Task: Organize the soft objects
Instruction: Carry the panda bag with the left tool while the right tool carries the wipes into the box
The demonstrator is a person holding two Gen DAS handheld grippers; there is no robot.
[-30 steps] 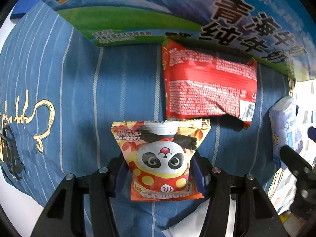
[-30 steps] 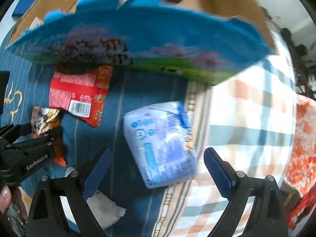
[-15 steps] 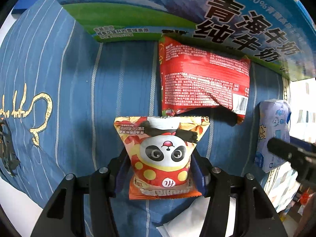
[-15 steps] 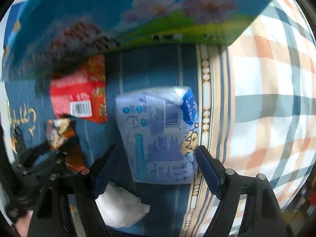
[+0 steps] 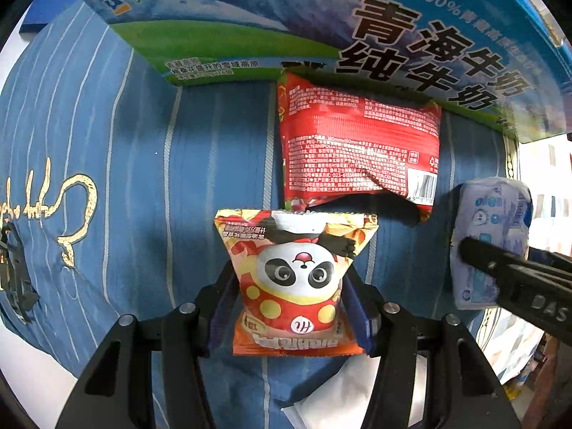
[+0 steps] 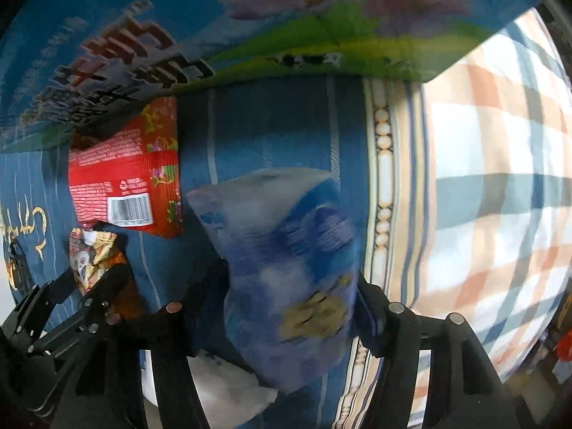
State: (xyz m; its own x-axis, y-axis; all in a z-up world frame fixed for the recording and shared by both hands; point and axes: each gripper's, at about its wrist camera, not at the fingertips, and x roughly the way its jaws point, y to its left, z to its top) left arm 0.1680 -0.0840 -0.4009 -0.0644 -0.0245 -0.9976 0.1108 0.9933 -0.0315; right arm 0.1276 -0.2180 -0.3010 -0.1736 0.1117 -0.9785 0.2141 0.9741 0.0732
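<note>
The left gripper (image 5: 291,307) has its jaws clamped on the panda bag (image 5: 295,279). The right gripper (image 6: 291,307) has its jaws clamped on the blue pack (image 6: 286,279). The box (image 5: 321,35) lies straight ahead of both, just past the red pack (image 5: 357,153).

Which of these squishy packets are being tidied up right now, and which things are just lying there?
Being tidied:
- panda snack packet, gripped by the left gripper
- blue tissue pack, gripped by the right gripper
- red packet, not picked up yet

Just lying there:
- milk carton box
- blue striped cloth
- white tissue
</note>
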